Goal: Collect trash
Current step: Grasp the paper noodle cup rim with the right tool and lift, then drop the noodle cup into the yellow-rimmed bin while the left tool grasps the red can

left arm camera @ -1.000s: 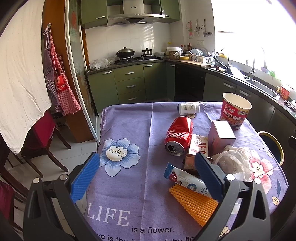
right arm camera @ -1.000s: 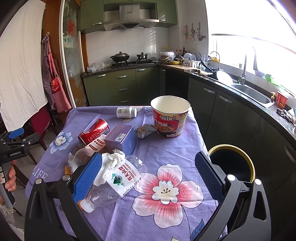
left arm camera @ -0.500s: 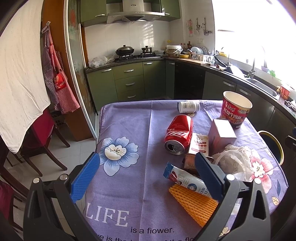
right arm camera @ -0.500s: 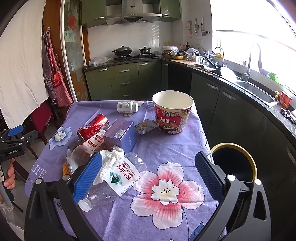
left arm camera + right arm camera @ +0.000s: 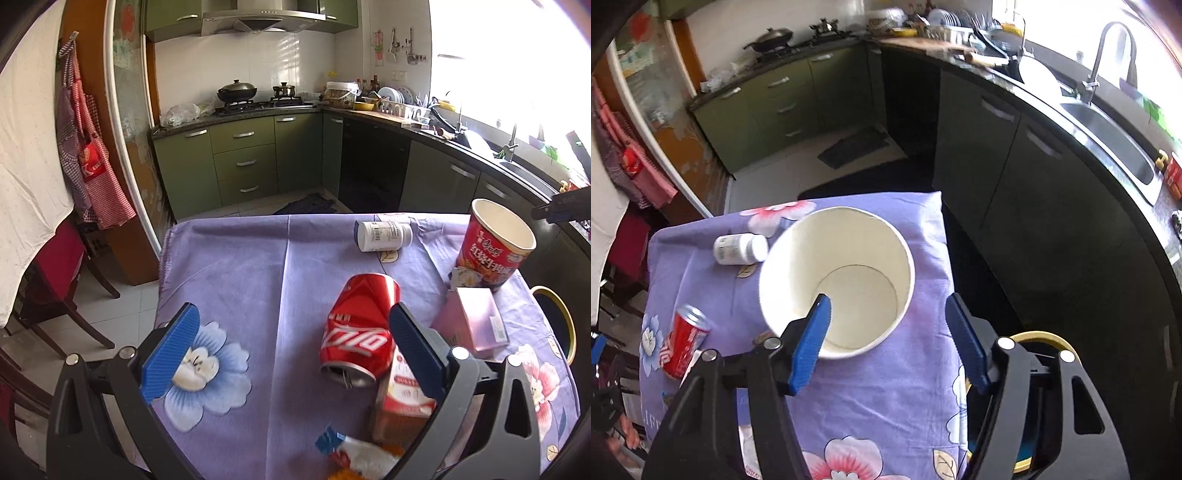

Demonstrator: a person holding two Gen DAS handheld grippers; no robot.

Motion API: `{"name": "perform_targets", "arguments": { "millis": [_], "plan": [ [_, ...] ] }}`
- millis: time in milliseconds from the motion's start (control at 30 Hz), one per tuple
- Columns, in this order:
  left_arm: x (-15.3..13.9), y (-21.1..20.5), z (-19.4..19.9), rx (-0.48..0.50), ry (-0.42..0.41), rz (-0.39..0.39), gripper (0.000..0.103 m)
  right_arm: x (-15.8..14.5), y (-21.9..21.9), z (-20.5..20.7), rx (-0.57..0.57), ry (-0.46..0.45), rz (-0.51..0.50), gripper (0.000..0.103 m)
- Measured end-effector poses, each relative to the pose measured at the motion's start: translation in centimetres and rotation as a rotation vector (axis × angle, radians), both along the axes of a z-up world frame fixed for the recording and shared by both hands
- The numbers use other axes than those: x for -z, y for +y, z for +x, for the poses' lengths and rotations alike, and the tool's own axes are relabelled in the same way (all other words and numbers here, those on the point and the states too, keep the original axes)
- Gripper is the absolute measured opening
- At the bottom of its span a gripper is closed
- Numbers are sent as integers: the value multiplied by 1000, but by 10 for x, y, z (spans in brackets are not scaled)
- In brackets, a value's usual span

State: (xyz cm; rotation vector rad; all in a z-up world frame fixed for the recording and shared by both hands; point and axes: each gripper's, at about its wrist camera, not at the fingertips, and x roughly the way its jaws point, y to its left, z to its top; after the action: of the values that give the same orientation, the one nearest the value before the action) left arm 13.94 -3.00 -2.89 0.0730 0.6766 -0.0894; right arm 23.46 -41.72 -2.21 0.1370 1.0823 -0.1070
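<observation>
— What moved?
— The right gripper [image 5: 886, 332] has risen over the noodle cup [image 5: 836, 282], one finger now inside its rim.
— And the left gripper [image 5: 295, 347]?
— Closer to the cola can [image 5: 360, 328].

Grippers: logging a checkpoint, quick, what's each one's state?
Left gripper: open, holding nothing.
Right gripper: open, straddling the noodle cup's rim.

The left claw's finger [image 5: 413, 354] hides part of the carton [image 5: 400, 402].
</observation>
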Motion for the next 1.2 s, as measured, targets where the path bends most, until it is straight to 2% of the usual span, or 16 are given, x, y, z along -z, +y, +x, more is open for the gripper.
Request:
{"name": "perform_targets", "arguments": {
  "millis": [233,300,333,367,467,600,700,800,900,1000,1100,1200],
  "plan": [
    [29,-6,28,30,36,17,97,47,-18,44,20,172,23,45],
    [34,-7,31,38,49,21,97,57,-12,47,13,208,30,31],
    [34,-6,31,45,56,15,97,63,-11,49,6,228,43,10],
    [34,-6,30,52,59,8,97,64,-8,50,6,233,40,7],
    [30,-6,27,59,50,0,97,55,-9,46,2,209,48,4],
    [26,-8,23,68,36,12,97,22,-30,18,19,142,84,4],
    [20,-9,16,79,21,17,97,-5,-68,-21,79,98,97,4],
    [12,-11,8,93,9,15,97,-10,-120,-66,181,90,101,4],
    [8,-13,-1,102,2,22,97,12,-168,-104,289,125,107,4],
    [7,-16,-7,118,22,14,97,55,-204,-129,368,171,143,5],
    [8,-20,-10,131,58,9,97,100,-221,-135,404,212,205,5],
    [8,-24,-13,124,70,37,97,134,-226,-132,418,243,245,5]
  ]
}}
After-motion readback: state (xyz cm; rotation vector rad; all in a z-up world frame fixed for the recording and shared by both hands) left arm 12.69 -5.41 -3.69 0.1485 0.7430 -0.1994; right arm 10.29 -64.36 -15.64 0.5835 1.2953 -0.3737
